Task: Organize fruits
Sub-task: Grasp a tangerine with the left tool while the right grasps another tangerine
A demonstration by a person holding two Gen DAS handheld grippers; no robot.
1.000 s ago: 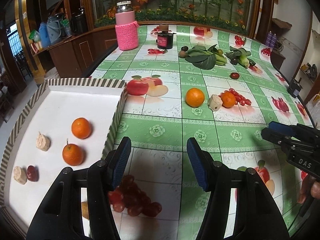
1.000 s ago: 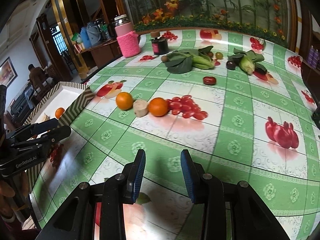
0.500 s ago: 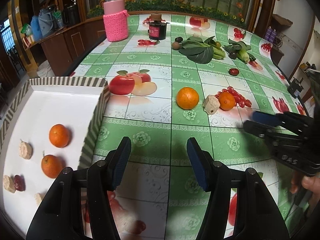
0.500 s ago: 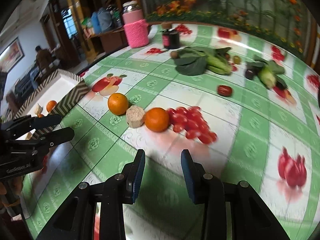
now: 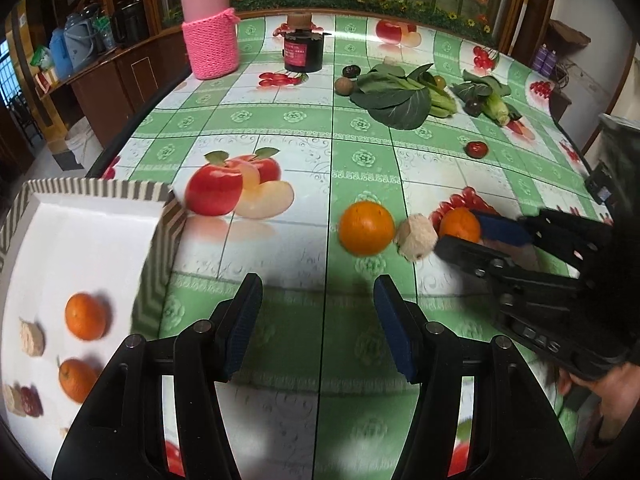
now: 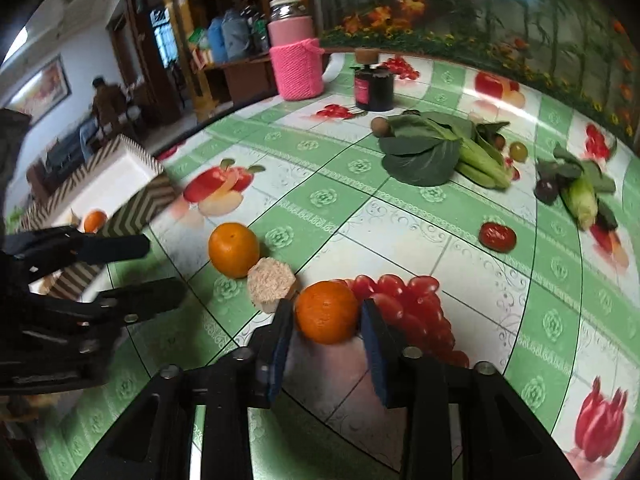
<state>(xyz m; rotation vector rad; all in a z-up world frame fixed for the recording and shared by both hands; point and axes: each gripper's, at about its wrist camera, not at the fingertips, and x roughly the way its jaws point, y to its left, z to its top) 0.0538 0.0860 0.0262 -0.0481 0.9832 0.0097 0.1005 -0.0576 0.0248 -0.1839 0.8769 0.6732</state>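
One orange [image 6: 326,312] (right view) bracketed.

Left gripper [image 5: 318,300] with jaws spread over a fruit-print tablecloth [image 5: 280,128]. Ahead, an orange [image 5: 366,228] touches a beige peeled fruit [image 5: 415,237]. The right gripper [image 5: 460,232] straddles a second orange [image 5: 459,225]. White tray [image 5: 96,216] at left.
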